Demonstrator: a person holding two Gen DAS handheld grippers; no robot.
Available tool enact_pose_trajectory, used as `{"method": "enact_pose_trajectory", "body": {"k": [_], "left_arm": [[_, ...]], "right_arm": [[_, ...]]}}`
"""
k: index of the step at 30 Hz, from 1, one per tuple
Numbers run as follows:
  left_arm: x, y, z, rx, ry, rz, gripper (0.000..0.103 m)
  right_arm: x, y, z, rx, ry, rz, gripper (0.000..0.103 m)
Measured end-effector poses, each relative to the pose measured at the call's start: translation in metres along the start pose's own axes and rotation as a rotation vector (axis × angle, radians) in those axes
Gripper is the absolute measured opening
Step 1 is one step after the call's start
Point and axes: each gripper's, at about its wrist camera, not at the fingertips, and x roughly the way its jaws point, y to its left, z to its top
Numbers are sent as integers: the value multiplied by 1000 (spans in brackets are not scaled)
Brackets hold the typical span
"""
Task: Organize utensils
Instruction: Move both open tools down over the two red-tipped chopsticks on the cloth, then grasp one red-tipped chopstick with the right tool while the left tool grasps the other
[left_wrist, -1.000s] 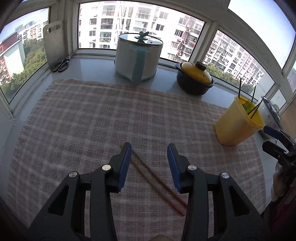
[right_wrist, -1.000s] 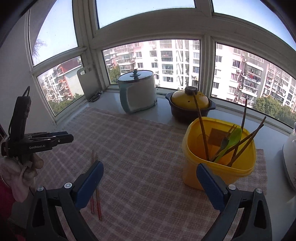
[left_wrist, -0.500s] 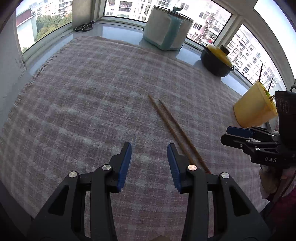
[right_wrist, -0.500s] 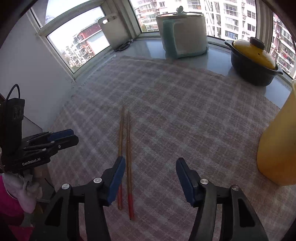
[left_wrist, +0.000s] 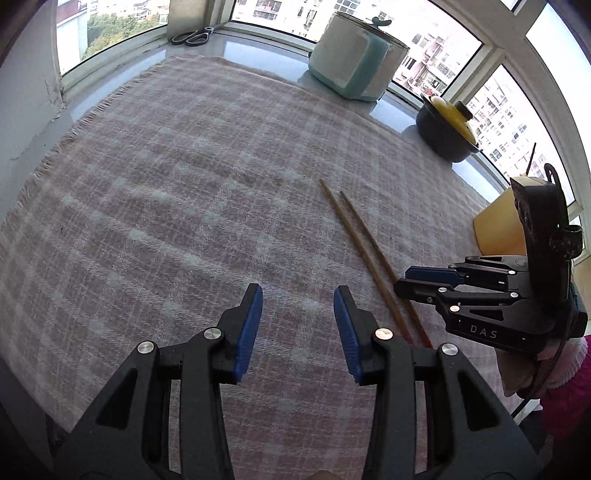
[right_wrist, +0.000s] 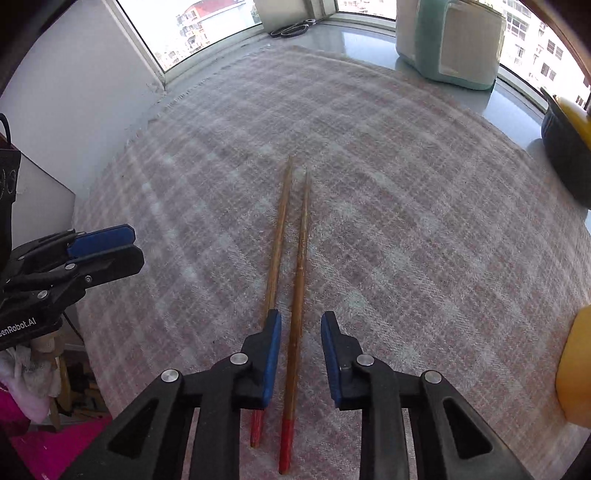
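Two wooden chopsticks with red ends (right_wrist: 299, 258) lie side by side on the plaid cloth (right_wrist: 406, 192). My right gripper (right_wrist: 301, 321) is open and low over their red-ended half; one chopstick lies between its jaws, the other runs under the left finger. In the left wrist view the chopsticks (left_wrist: 364, 243) lie to the right of my left gripper (left_wrist: 297, 295), which is open and empty above the cloth. The right gripper (left_wrist: 404, 278) shows there over the chopsticks' near end. The yellow utensil bucket (left_wrist: 498, 229) stands at the right, partly hidden.
A white and teal pot (left_wrist: 356, 55) and a dark pot with a yellow lid (left_wrist: 447, 129) stand on the sill at the back. Scissors (left_wrist: 190, 36) lie at the back left. The cloth's fringed edge (left_wrist: 55, 147) runs along the left.
Both grippers have tilted down and come closer to the cloth. The right gripper has moved left over the chopsticks and narrowed its opening. The left gripper has drifted left of the chopsticks.
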Motion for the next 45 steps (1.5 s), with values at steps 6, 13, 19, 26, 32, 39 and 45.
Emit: {"method": "enact_pose_trajectory", "body": {"k": [6, 13, 19, 26, 32, 39, 45], "left_arm": [[3, -1, 1, 2, 10, -10, 40], [9, -3, 6, -14, 14, -34, 40], [16, -13, 7, 10, 32, -50, 40], [35, -41, 7, 34, 71, -85, 27], [53, -60, 13, -1, 97, -79, 27], [77, -73, 19, -18, 126, 35, 27], [91, -99, 26, 88, 116, 98, 27]], "right_arm": [[8, 5, 6, -38, 21, -44, 15], [12, 19, 8, -93, 21, -119, 14], [11, 16, 8, -94, 39, -177, 5], [-3, -19, -11, -11, 30, -166, 4], [-20, -56, -38, 63, 17, -165, 4], [-38, -88, -66, 110, 2, -142, 5], [-49, -104, -83, 156, -16, -98, 5]]}}
